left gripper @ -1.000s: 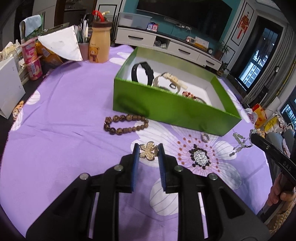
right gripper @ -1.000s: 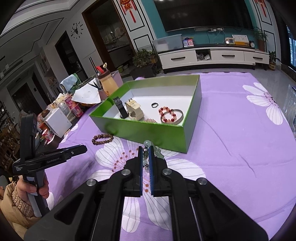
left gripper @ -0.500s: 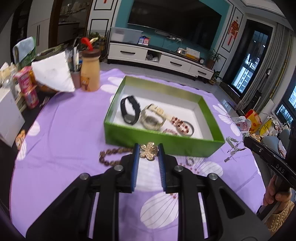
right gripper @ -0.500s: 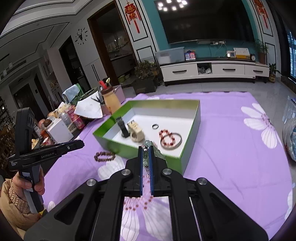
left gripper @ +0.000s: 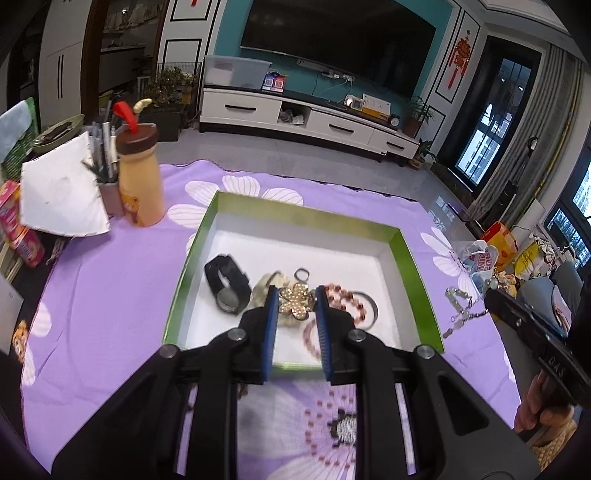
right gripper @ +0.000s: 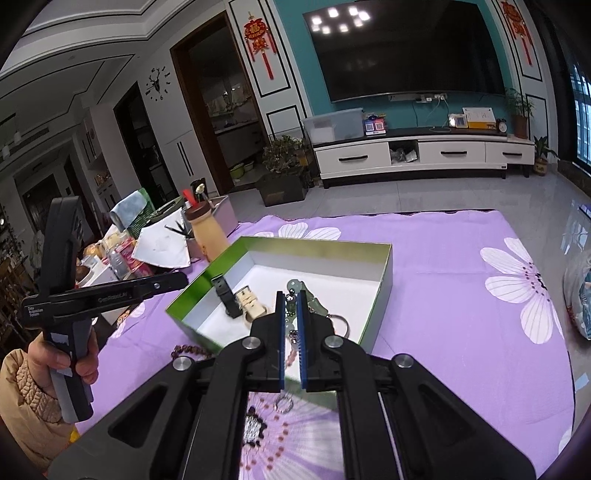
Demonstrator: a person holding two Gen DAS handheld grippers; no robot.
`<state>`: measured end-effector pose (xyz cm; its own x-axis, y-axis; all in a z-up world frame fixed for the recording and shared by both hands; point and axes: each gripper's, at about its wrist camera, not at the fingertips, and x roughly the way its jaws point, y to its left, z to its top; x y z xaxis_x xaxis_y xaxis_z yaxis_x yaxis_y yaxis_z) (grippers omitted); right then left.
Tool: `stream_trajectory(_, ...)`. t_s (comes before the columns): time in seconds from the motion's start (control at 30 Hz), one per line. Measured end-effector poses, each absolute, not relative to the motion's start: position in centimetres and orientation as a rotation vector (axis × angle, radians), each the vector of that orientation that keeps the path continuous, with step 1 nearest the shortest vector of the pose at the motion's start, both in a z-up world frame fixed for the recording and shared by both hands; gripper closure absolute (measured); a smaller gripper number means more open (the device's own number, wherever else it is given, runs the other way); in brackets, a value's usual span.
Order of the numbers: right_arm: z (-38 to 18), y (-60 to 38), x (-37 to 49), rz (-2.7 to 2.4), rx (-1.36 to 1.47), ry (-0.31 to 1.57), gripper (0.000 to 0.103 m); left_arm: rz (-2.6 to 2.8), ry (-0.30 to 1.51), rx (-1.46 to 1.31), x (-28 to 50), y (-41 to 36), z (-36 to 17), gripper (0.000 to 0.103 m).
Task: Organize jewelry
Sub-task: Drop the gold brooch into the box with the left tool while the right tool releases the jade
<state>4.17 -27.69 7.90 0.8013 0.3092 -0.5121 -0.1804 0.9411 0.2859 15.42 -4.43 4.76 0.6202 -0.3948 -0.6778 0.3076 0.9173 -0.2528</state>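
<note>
The left gripper [left gripper: 294, 308] is pinching a gold flower brooch [left gripper: 293, 302] between its fingers, above the near side of the green box [left gripper: 417, 266]. The right gripper [right gripper: 291, 312] is gripping a green beaded chain [right gripper: 295, 286] with fingers nearly together, over the box's near edge. A black watch [left gripper: 227, 282] is lying inside at the left.

"DAS" on right gripper [left gripper: 554, 360] (partial)

Tan bottle [left gripper: 141, 181], television [left gripper: 332, 33], white cabinet [left gripper: 306, 122]
</note>
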Motion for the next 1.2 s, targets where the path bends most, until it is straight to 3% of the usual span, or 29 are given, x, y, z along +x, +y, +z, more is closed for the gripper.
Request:
stream_trajectory(0.5, 5.1, -28.1, 13.0, 0.244, 0.292, 0.699, 0.098, -0.344, 0.956, -0.164, 25.2, -6.6, 1.6, 0.083)
stream_trajectory(1.2, 2.3, -26.8, 18.0, 0.182, 0.233, 0.811, 0.098, -0.283, 1.021, -0.081, 29.2, -7.9, -2.1, 0.083)
